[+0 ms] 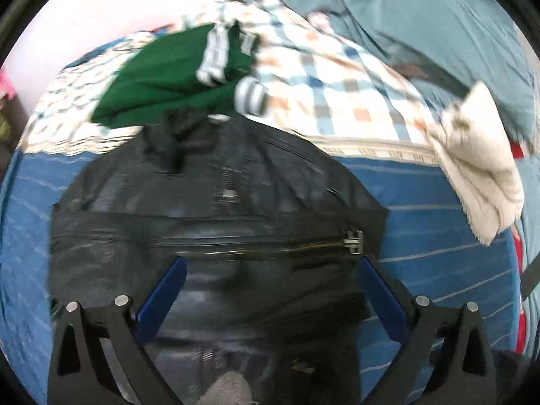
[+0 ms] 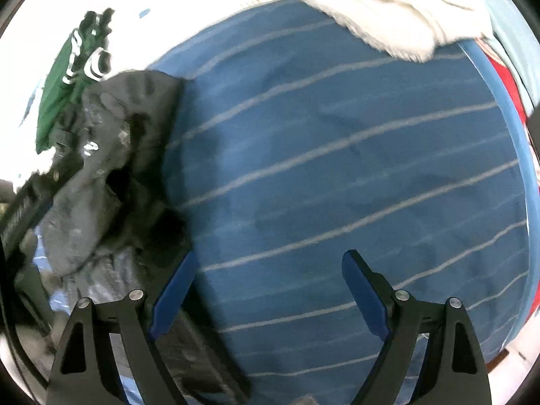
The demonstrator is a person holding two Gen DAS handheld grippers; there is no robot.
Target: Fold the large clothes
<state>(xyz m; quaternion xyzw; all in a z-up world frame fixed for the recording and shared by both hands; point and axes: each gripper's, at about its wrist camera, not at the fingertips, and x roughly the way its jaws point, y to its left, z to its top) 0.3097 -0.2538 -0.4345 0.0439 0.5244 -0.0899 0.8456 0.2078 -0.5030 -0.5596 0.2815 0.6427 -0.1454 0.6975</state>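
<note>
The black jacket (image 1: 216, 222) lies loosely folded under and ahead of the spread left tongs (image 1: 270, 266), bunched to the left of the spread, empty right tongs (image 2: 270, 263), so tidying seemingly remains

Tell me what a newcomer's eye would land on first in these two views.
First, the black jacket with its metal zipper, spread on the blue striped bedsheet under the open left gripper. Next, the green garment beyond it, and the cream towel off to the right.
</note>
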